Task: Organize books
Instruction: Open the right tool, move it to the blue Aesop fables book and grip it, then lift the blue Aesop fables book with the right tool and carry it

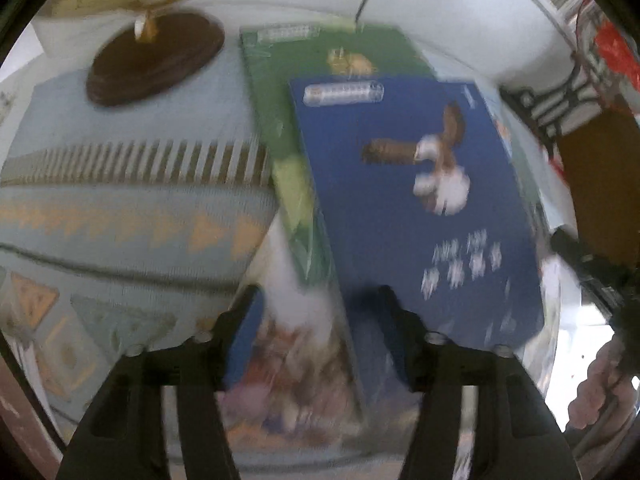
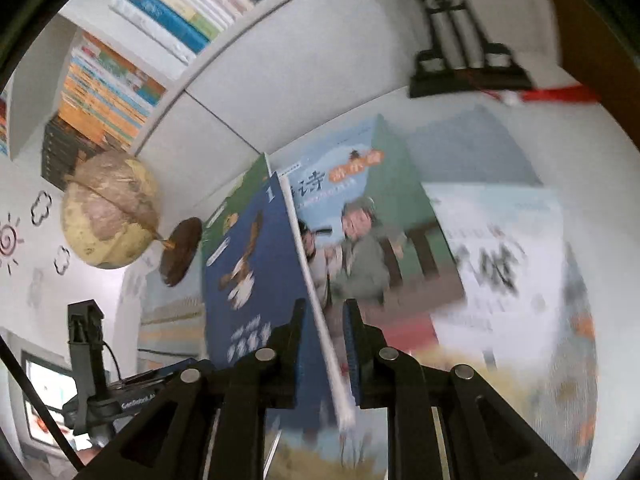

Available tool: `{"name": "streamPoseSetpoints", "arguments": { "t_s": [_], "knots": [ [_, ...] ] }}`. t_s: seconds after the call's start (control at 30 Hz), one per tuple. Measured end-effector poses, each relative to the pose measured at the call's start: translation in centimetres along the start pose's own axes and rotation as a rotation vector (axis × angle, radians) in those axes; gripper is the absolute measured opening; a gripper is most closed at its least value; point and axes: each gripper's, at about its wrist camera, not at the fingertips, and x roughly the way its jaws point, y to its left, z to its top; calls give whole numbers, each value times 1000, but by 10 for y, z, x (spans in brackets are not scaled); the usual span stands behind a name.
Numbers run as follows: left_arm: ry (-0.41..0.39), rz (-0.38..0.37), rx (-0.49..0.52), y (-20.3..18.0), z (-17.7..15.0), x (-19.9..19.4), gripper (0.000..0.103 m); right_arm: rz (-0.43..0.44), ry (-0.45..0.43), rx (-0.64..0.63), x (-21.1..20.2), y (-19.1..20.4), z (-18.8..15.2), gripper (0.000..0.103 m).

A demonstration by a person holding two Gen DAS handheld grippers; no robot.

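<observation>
The right gripper (image 2: 324, 340) is clamped on the blue hardcover book (image 2: 256, 280), mid-frame beside the illustrated poetry book (image 2: 360, 232). The left gripper (image 1: 320, 332) has jaws apart around the books' blurred lower edges. The beige globe on its brown base (image 1: 156, 56) crowds the upper left; bare white wall (image 1: 460, 24) lies upper right.

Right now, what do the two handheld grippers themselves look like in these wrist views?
Both look alike. The left gripper has two black angular fingers with cut-out slots, silver round screw heads on top and blue pads on the inner faces. The right gripper shows the same black fingers, silver screws and blue ribbed pads. No cables or sleeves show on either.
</observation>
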Motion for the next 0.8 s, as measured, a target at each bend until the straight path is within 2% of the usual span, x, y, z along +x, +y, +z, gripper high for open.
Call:
{"name": "streamPoseSetpoints", "arguments": {
  "t_s": [0.07, 0.1, 0.13, 0.2, 0.23, 0.27, 0.33, 0.4, 0.43, 0.47, 0.57, 0.63, 0.67, 0.73, 0.8],
  "knots": [
    [-7, 47, 21, -7, 5, 6, 72, -14, 54, -21, 29, 4, 6, 16],
    [-12, 32, 16, -8, 6, 6, 72, 0, 60, -24, 37, 5, 6, 17],
    [-8, 16, 4, -9, 6, 7, 72, 54, 37, -24, 41, 6, 5, 17],
    [18, -23, 27, -16, 3, 8, 72, 113, 56, -18, 46, 11, 0, 23],
    [37, 2, 62, -23, -1, 10, 86, 144, 92, -52, 50, 18, -6, 23],
    [47, 26, 104, -29, -8, 12, 92, 160, 120, -83, 53, 24, -11, 25],
    [56, 25, 153, -33, -21, 10, 95, 119, 108, -158, 46, 37, -27, 27],
    [71, 25, 175, -36, -39, 5, 95, 127, 104, -143, 40, 36, -39, 37],
    [72, 31, 191, -38, -49, 3, 95, 131, 143, -103, 41, 30, -49, 37],
    [77, 34, 207, -39, -59, 1, 95, 152, 118, -92, 35, 27, -55, 37],
    [100, 40, 248, -41, -91, -7, 94, 157, 141, -71, 20, 21, -91, 39],
    [138, 11, 231, -37, -108, -8, 94, 183, 165, -31, 8, 15, -115, 38],
    [119, 2, 236, -35, -117, -14, 94, 196, 175, -2, 3, 11, -124, 38],
    [138, -6, 244, -32, -129, -17, 94, 247, 199, 74, -6, 2, -149, 38],
    [148, -11, 244, -32, -140, -22, 94, 262, 223, 102, -9, -1, -169, 38]
  ]
}}
